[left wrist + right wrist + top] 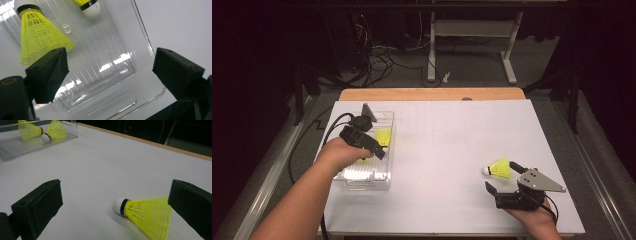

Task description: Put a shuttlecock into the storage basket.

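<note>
The shuttlecock (498, 168) lay on the counter (447, 150) at the near right, just beyond the right claw (502, 176), cork pointing left. Both claws stood apart, empty; the left claw (373, 146) hovered over the tray (362, 180).

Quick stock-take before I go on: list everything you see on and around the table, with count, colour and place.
shuttlecocks in the tray: two, yellow with white corks, lying at the far end of the tray.
loose shuttlecock: one, yellow with white cork, on its side on the table's right part, between the jaws of the right gripper, not pressed.
tray: one, clear plastic, on the table's left part.
table: one, white top with a wooden edge.
desk frame: one, pale, on the floor beyond the table, with dark cables beside it.
left hand-held gripper: one, black, open over the tray, nothing between its jaws.
right hand-held gripper: one, black with a grey plate, open.
</note>
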